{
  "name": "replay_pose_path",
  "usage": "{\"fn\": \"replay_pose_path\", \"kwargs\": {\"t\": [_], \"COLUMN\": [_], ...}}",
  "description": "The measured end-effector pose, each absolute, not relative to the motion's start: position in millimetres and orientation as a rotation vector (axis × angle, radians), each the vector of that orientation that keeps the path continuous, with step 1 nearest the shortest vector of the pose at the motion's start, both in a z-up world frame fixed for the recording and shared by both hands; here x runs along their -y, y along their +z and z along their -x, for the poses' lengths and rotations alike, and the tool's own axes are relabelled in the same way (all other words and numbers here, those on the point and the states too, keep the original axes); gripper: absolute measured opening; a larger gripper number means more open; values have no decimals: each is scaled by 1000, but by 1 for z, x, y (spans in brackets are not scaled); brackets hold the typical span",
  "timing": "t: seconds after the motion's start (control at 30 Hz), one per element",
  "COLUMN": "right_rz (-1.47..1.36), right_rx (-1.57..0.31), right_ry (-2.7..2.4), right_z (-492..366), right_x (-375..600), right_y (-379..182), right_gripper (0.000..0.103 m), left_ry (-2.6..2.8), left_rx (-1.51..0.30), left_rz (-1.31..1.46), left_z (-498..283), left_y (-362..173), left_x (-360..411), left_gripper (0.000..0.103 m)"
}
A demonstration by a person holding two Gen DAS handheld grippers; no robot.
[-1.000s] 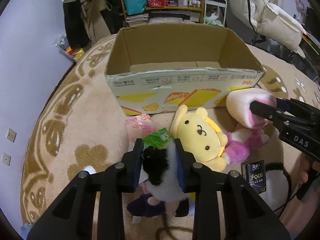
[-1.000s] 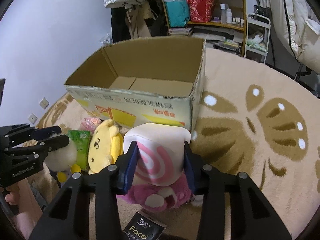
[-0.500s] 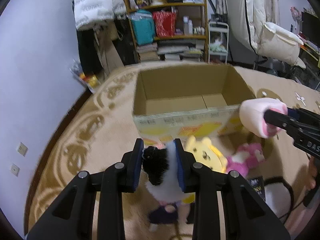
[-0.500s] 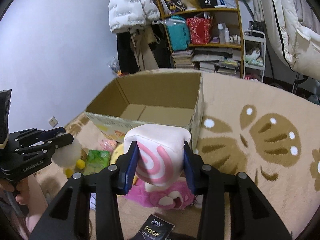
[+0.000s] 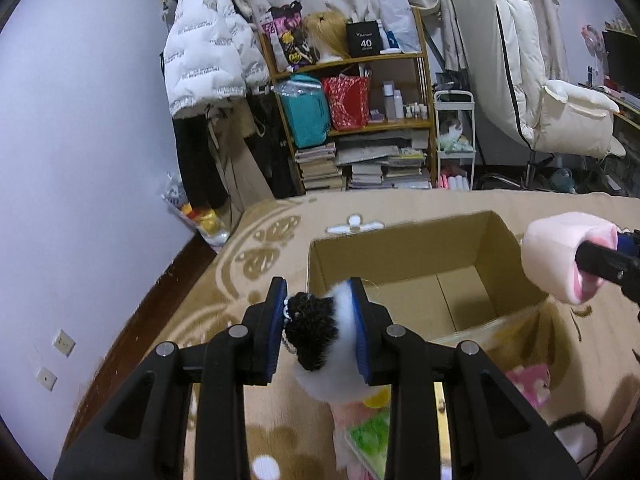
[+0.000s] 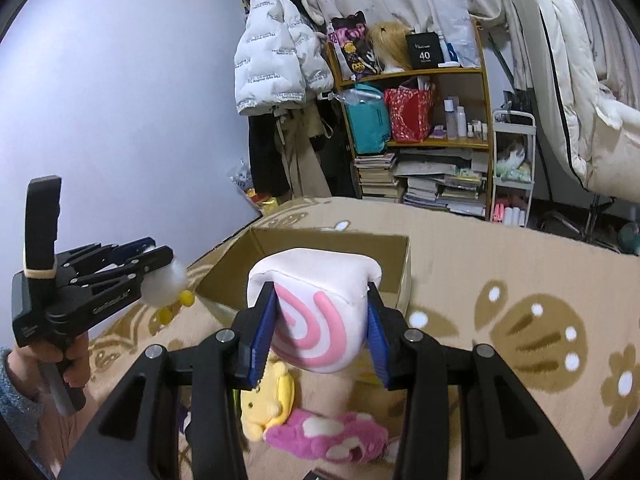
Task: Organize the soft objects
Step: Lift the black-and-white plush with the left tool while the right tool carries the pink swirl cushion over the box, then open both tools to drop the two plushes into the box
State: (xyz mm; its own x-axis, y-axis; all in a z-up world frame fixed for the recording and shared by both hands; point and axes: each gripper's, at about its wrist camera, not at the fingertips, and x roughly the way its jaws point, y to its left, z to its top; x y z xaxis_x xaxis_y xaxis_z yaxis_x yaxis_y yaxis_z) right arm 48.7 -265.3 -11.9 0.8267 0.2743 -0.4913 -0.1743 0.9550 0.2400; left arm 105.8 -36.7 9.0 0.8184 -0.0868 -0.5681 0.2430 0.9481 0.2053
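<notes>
Spread over the tan flower-patterned carpet (image 5: 248, 264), the open brown cardboard box (image 5: 400, 248) lies ahead of and below both claws. A fluffy black-and-white plush (image 5: 320, 332) is clamped in the left claw (image 5: 320, 320); a pink swirl-roll cushion (image 6: 316, 312) is gripped by the right claw (image 6: 320, 332), held nearer the box's rim.

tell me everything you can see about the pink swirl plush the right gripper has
The pink swirl plush is a soft, roll-shaped cushion: pale pink-white fabric with a darker pink spiral on the flat end facing the right wrist camera. The right gripper is shut on it, blue pads pressing both sides. It hangs clear of the rug, in front of the open cardboard box. In the left wrist view it shows side-on, near the box's right wall. Nothing else visibly touches it.
</notes>
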Motion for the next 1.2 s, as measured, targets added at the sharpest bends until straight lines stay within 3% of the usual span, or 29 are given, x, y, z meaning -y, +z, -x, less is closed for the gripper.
{"fn": "replay_pose_path", "kwargs": {"t": [0.37, 1.2], "right_rz": [-174, -102], "right_rx": [-599, -739], "right_ry": [228, 215], "right_z": [-93, -140], "right_x": [257, 242], "right_y": [-25, -65], "right_gripper": [44, 53], "left_ry": [-200, -241], "left_rx": [-538, -733], "left_rz": [-311, -197], "left_z": [-153, -195], "left_y": [18, -42], "left_x": [58, 56], "left_gripper": [29, 35]}}
